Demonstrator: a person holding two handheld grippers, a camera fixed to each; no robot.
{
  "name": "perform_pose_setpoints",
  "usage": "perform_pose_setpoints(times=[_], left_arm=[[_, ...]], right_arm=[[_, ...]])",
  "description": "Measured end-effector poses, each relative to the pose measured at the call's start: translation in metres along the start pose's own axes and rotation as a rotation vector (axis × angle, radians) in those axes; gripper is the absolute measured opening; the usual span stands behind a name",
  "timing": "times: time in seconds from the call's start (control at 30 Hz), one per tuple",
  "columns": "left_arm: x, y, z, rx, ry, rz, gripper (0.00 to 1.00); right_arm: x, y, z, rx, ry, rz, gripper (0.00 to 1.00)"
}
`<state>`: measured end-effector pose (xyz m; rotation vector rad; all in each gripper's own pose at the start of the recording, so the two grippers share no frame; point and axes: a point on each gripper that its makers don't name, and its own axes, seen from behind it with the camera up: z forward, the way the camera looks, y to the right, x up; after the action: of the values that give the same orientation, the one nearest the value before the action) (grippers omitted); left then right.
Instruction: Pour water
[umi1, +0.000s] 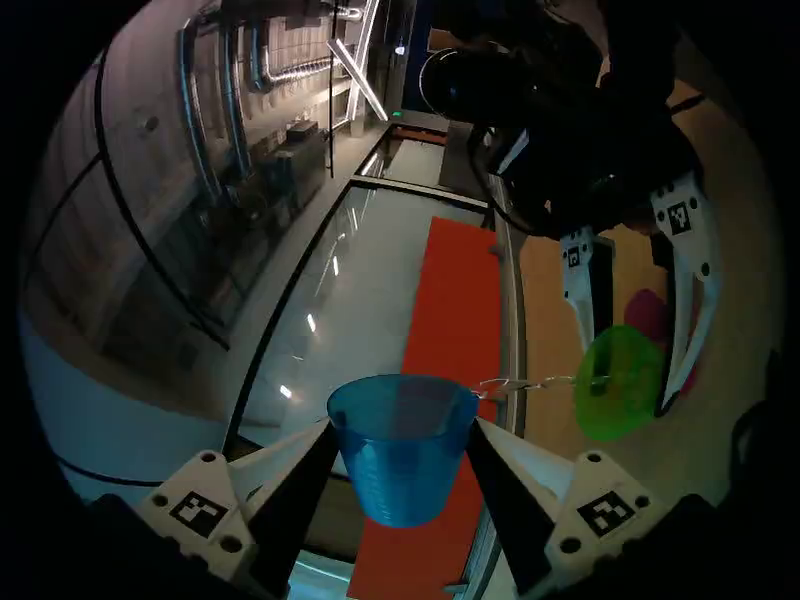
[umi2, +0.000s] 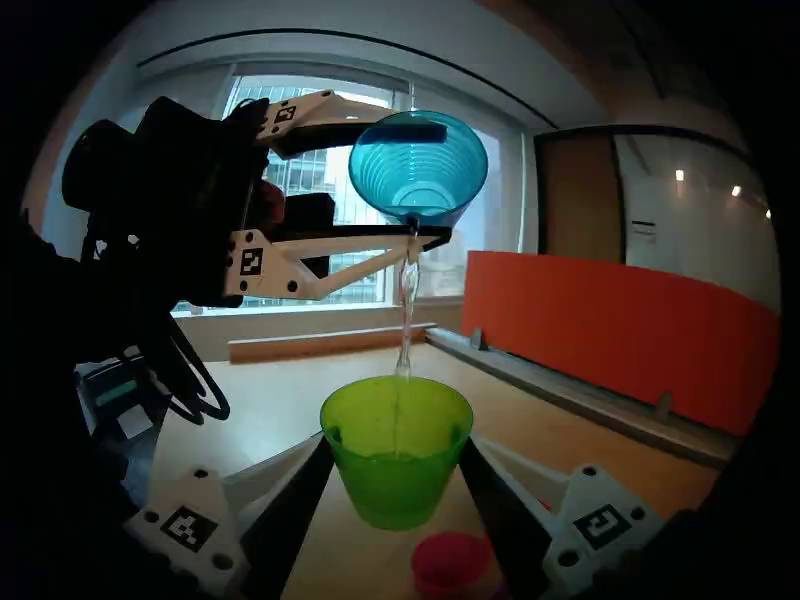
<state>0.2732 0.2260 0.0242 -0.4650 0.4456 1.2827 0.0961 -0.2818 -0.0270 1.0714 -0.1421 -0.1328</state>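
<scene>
Left gripper (umi1: 403, 430): jaws closed on your tipped blue cup (umi1: 403, 470). Right gripper (umi2: 395, 442): jaws clamped on green cup (umi2: 397, 490), held over the table (umi2: 270, 400). Water stream (umi2: 404, 300): thin, landing inside. Risk: if you drift either hand, it misses the rim and spills.

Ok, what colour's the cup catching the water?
The cup is translucent green; clearest in right gripper view.

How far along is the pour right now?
Done: both cups are gripped and lined up, the left gripper tipping the blue cup above the green cup in the right gripper. In hand: a thin stream of water is falling into the green cup, partly filled. Left: finish the pour and set the blue cup upright.
</scene>
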Motion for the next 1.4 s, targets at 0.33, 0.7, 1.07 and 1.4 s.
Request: perform_pose_setpoints(times=[0.33,0.7,1.07,1.4], left_arm=[[0.002,-0.002,-0.001,0.009,0.006,0.046,0.85],[0.005,-0.006,-0.001,0.030,0.017,0.102,0.85],[0.008,-0.009,-0.002,0.045,0.024,0.162,0.85],[0.013,-0.010,0.000,0.054,0.041,0.223,0.85]], right_arm=[[0.001,0.000,0.002,-0.002,0.001,-0.003,0.87],[0.003,-0.001,0.002,-0.002,0.004,-0.013,0.87],[0.004,-0.001,0.002,-0.004,0.006,-0.012,0.87],[0.007,-0.002,0.003,-0.004,0.014,-0.011,0.87]])
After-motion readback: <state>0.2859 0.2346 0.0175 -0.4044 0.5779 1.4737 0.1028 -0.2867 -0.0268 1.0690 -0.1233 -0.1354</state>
